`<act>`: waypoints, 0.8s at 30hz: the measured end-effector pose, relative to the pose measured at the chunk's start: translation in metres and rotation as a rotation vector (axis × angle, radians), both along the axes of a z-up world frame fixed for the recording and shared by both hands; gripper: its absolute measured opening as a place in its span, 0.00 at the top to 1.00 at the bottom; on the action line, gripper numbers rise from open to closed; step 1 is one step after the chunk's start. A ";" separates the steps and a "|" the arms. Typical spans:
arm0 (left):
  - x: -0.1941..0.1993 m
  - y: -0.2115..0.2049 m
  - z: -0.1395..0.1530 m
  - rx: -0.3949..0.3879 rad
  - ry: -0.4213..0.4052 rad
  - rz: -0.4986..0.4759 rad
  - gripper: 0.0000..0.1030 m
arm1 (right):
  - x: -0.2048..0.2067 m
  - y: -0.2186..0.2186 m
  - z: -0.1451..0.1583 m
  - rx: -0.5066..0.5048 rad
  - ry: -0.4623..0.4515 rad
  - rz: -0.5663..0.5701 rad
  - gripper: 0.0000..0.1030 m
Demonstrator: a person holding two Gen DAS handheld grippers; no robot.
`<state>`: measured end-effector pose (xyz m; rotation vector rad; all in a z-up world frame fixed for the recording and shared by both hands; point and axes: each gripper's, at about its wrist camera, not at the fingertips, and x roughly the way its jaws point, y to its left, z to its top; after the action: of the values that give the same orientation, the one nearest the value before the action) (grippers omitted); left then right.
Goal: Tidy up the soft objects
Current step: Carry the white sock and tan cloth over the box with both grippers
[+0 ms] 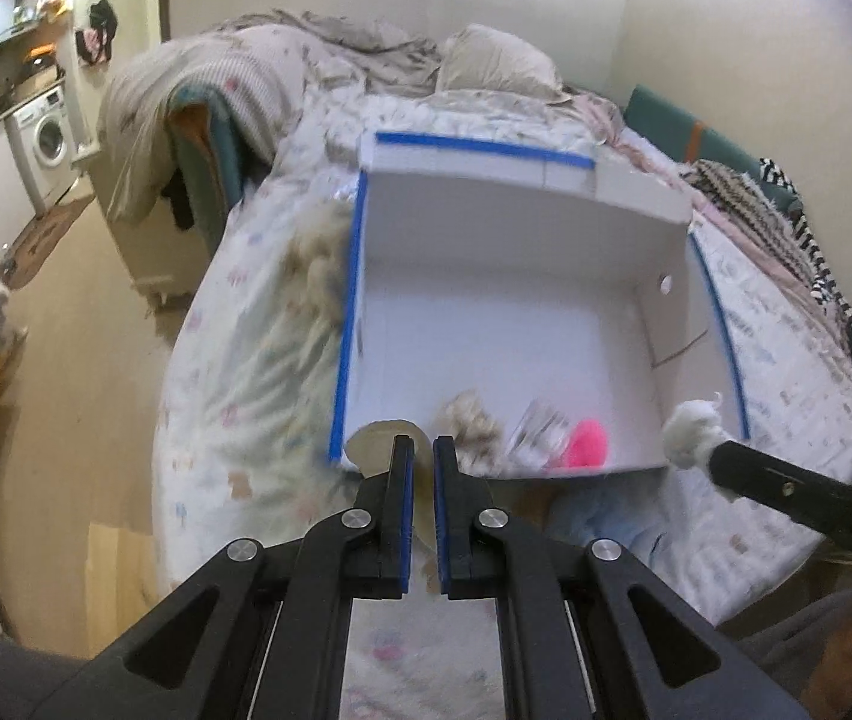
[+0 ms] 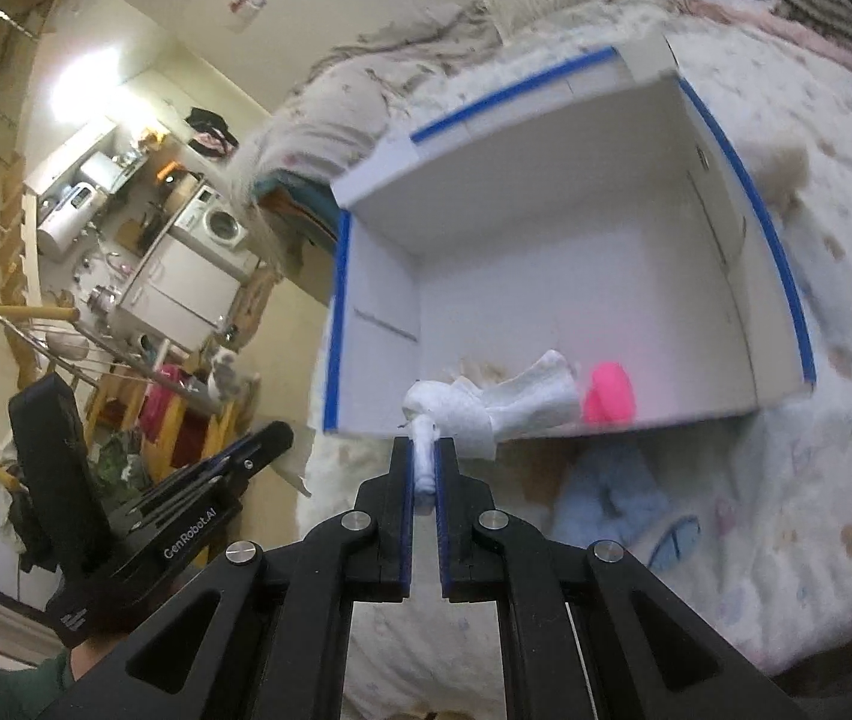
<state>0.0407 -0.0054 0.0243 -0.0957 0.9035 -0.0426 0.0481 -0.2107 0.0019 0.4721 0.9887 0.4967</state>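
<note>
A white soft cloth (image 2: 486, 408), terry-like and bunched into a twist, is pinched between the narrow blue-padded fingers of the right gripper (image 2: 424, 462), low in the middle of the right wrist view. Its free end is draped toward the near edge of the white box (image 2: 576, 252); in the left wrist view the same tuft (image 1: 690, 429) is seen at the lower right, at that gripper's black tip. The hold appears to be taken at one end so that the cloth can hang free and be carried over the wall.

The left gripper (image 1: 423, 462) is closed down to a thin gap on a flat beige piece (image 1: 375, 447), stiff-looking and rounded at its top; what it is cannot be told.

The box is made of smooth white board with blue tape along its rims, and is set open-topped on the bed (image 1: 234, 372), presumably as the collecting bin. Along its near wall, at the lower centre of both views, a fluffy beige item (image 1: 471, 420) and a bright pink rounded object (image 1: 588, 444) are already lodged. Just outside that wall a pale blue plush thing (image 2: 624, 498) is left on the printed, quilted bedcover, probably yet to be gathered.
</note>
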 end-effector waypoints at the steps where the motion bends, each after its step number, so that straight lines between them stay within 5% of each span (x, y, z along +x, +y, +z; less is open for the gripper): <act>1: 0.004 -0.003 0.004 -0.001 -0.004 -0.006 0.94 | 0.004 -0.001 0.004 0.001 -0.009 -0.001 0.92; 13: 0.073 -0.030 0.027 0.056 -0.040 -0.076 0.94 | 0.060 0.001 0.018 -0.040 -0.042 -0.014 0.92; 24: 0.114 -0.030 -0.032 0.064 0.016 -0.069 0.94 | 0.083 -0.009 -0.033 -0.009 0.064 -0.029 0.92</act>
<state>0.1550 -0.0352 -0.0076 -0.0055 0.9227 -0.0775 0.1315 -0.2200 -0.0307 0.4968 1.0436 0.4531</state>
